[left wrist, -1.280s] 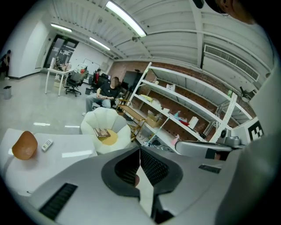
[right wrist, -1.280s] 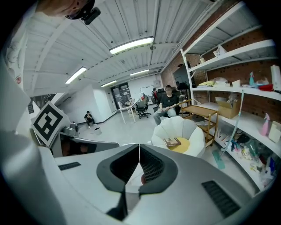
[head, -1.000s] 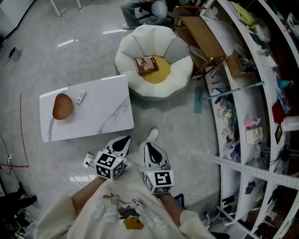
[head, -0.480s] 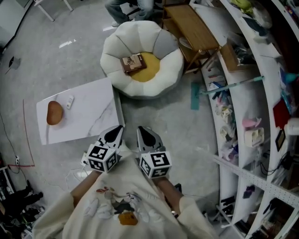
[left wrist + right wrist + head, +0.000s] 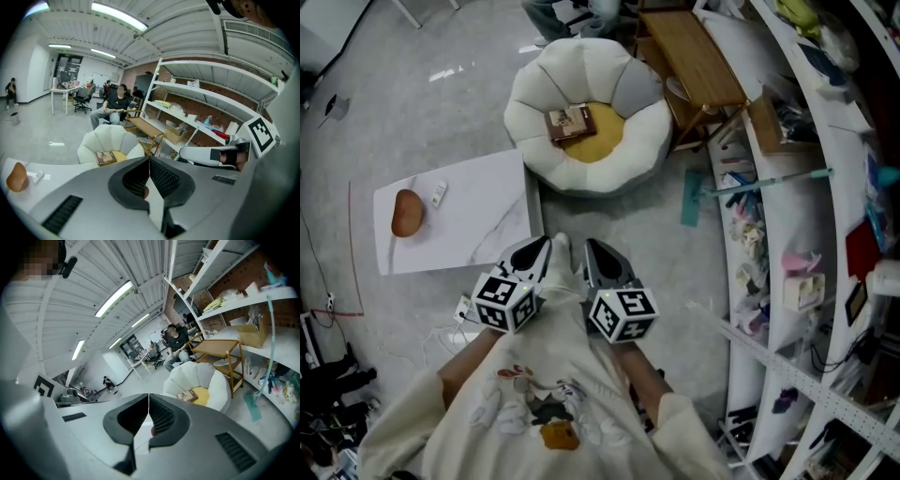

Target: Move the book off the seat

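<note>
1. Brown-covered book (image 5: 570,123) lies flat on the white petal-shaped seat (image 5: 530,94). It sits at the left edge of the yellow pad (image 5: 605,141) in the middle, as the head view shows it.
2. Both clenched: left tool (image 5: 532,257) and right tool (image 5: 600,258) have their jaws pressed together with nothing between them. They are held side by side close to the person's body, pointing toward the seat and well apart from it.
3. Handling, judged: a thin book with a stiff cover, light enough for one tool. The cover may be slick. The leaves could fan open if only the cover is taken.
4. The pad looks soft and should give, letting a jaw slip under an edge.
5. Where to grip: the near edge, one jaw under and one over, pinching the whole block. Cannot tell which edge is the spine.
6. White marbled counter (image 5: 487,202) stands just beside the seat with bare room, a likely place to set the book.
</note>
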Demonstrator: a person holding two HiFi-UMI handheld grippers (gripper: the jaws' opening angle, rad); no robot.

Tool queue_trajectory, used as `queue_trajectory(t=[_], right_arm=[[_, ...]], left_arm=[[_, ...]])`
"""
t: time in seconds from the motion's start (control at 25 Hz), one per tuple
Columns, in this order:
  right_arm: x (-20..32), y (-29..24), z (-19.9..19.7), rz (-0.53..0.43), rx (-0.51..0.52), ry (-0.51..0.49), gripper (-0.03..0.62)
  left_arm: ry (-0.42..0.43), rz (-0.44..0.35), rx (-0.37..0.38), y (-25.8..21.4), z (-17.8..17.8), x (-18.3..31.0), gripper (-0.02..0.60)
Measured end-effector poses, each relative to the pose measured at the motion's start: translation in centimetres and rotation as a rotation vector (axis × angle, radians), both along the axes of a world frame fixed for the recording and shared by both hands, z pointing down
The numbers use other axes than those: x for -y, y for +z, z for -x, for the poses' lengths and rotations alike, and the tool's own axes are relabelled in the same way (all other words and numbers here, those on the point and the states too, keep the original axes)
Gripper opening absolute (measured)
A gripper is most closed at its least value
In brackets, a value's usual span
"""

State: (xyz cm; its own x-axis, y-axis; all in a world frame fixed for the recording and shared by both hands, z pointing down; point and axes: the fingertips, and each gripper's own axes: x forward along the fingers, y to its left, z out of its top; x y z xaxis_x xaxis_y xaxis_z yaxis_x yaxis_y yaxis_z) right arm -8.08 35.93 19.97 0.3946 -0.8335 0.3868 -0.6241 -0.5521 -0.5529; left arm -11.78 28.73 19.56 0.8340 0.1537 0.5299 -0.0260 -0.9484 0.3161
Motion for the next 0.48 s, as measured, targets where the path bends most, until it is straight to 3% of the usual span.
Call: queue_trajectory(t=[0.2, 0.48], right_arm=[[-0.5, -0.5, -2.1, -0.016, -0.009, 0.005, 0.008], [0.7, -0.3, -4.4, -0.038, -0.004, -0.035, 0.009]], left_arm=[[0.042, -0.023, 0.004, -0.3, -0.8, -1.3, 0.012], [0.011, -0.024, 0.009, -0.3, -2.3, -0.3, 0.012]])
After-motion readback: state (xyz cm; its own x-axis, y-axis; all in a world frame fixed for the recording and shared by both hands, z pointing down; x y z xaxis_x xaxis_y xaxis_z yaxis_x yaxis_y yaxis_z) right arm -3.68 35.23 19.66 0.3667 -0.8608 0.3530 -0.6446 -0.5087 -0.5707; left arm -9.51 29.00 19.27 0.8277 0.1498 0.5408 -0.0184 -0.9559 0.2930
